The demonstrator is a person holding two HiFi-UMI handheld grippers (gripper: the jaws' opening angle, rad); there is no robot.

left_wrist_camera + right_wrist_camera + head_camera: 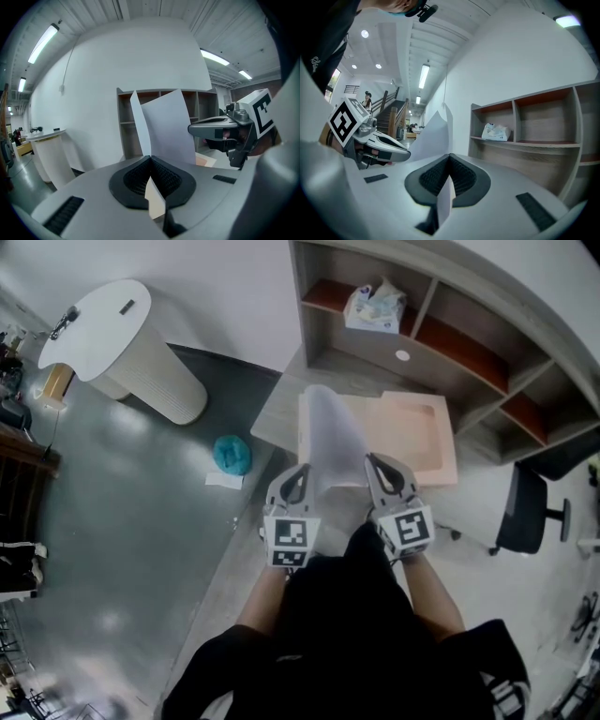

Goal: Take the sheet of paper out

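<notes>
White and slightly curled, the sheet of paper (333, 442) is lifted off the desk (279, 413) and stands upright between the two grippers, pinched at both sides of its near edge. From the head view it covers the left part of the peach folder (417, 432) lying open on the desk. The left gripper (151, 159) is clenched on the sheet's left side, its ribbed pads (136, 176) pressed together with the paper's edge showing between them. The right gripper (450, 157) is clamped on the right side in the same way. Both sit side by side close to the person's body. Behind the desk a wooden shelf unit (469, 329) holds a pale tissue packet (375, 307), a black office chair (525, 507) stands at the right, and a teal bundle (232, 454) lies on the grey floor near a white round table (108, 329)
</notes>
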